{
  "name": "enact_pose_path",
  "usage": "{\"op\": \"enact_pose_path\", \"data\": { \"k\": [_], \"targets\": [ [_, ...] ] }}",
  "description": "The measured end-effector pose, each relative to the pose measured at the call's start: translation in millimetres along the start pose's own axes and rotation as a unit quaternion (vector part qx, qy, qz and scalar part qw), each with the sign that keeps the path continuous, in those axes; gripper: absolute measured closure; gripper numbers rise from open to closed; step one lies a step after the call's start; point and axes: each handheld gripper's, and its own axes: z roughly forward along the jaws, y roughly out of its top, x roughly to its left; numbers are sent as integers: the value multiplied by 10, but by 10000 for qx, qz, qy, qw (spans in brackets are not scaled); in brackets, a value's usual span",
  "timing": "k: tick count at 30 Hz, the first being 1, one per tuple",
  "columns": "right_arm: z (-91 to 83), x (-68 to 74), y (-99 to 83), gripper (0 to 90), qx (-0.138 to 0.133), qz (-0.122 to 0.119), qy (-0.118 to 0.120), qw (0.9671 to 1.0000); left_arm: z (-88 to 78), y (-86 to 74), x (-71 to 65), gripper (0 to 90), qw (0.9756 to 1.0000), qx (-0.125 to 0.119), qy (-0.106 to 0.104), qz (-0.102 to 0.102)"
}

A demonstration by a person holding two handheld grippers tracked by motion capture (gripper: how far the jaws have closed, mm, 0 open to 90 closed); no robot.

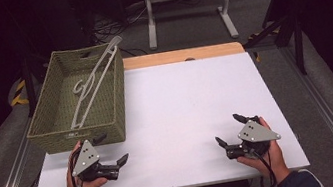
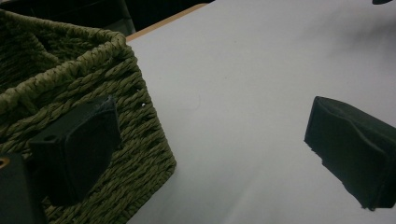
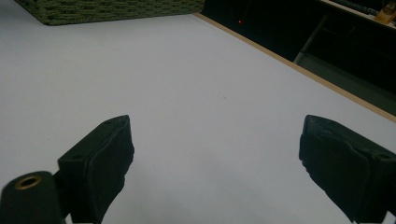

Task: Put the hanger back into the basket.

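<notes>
Woven green basket [image 1: 52, 122] sits at the table's [image 1: 191, 104] far-left corner, a grey hanger [image 1: 94, 79] lying slantwise inside it with one end poking over the far rim. Left hand-held gripper [image 1: 112, 151] rests on the table just beside the basket's near corner, jaws spread wide, holding nothing; in the left gripper view one jaw overlaps the basket wall [image 2: 135, 135]. Right hand-held gripper [image 1: 229, 129] sits near the table's right edge, well apart from the basket, jaws wide open, empty.

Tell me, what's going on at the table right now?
Left gripper open, empty, beside the basket. Right gripper open, empty, over bare table. Hanger lies in the basket, one end over the rim. Nothing in the way.
</notes>
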Motion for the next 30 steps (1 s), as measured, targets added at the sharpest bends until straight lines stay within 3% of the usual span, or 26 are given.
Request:
{"op": "enact_pose_path", "data": {
  "k": [30],
  "targets": [
    [8,-36,-22,105,5,-20,57,10000,51,4,3,46,9999,59,-84,-32]
  ]
}}
